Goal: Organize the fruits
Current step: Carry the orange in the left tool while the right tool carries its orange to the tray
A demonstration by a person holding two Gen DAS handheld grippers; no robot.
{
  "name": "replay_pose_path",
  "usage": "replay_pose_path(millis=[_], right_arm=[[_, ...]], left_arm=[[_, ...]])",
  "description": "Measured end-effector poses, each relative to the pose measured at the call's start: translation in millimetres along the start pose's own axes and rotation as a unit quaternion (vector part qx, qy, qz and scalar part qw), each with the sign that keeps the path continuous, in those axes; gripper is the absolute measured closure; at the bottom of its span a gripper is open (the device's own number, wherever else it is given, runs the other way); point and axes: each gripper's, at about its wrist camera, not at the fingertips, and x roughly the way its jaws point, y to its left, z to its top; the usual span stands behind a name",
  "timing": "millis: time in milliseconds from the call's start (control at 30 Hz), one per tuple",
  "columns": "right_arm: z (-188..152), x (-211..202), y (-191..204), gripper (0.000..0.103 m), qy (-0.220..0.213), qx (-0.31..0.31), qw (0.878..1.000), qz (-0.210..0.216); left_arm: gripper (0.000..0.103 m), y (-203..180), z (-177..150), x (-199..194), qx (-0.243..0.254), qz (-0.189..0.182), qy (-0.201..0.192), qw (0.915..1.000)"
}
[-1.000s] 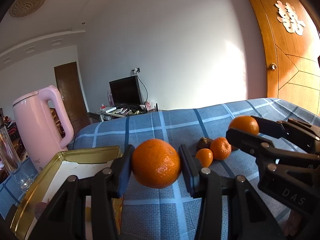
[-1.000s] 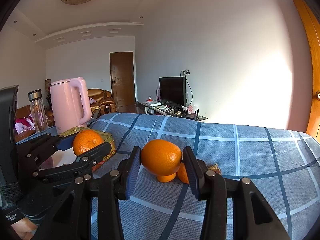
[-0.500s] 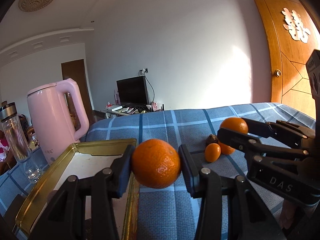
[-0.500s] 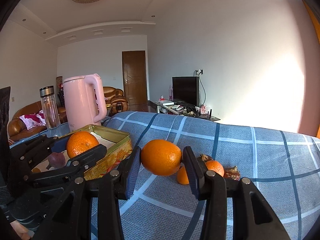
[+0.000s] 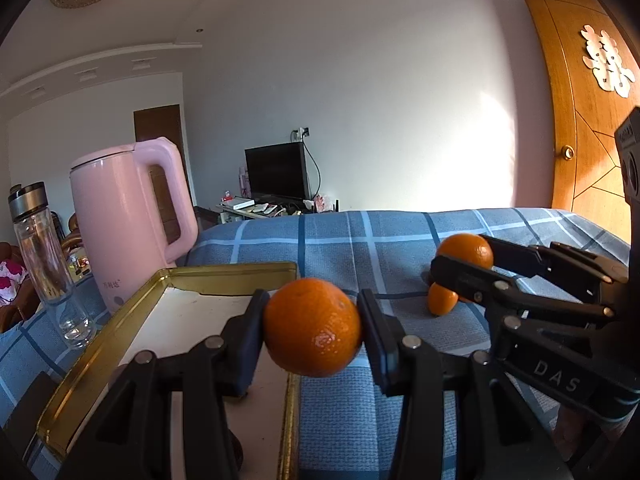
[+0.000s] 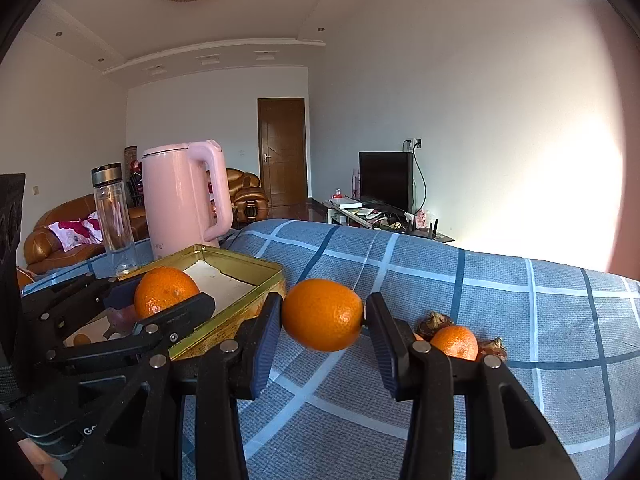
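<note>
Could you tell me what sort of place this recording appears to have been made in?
Most likely a home living room: a television on a low stand, a brown leather sofa, and a pink kettle beside the gold tin on a checked tablecloth.

Open blue cloth (image 6: 520,320) right of gold tin (image 5: 224,276); pink kettle (image 5: 124,220) and glass bottle (image 5: 44,260) crowding its far-left side.
</note>
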Motion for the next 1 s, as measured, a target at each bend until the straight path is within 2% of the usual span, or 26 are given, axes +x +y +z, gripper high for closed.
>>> replay_pose_path(millis=[400, 1000], right_arm=[[2.4, 11.1, 20.4, 0.058, 0.006, -0.021, 0.999, 0.027], [24.2, 5.7, 29.9, 0.058, -0.029, -0.001, 0.998, 0.063]], left_arm=[[0.056, 21.3, 1.6, -6.8, -0.029, 0.03, -0.01, 0.9991], [0.056, 41.4, 6.0, -19.3, -0.058, 0.063, -0.041, 0.9955]])
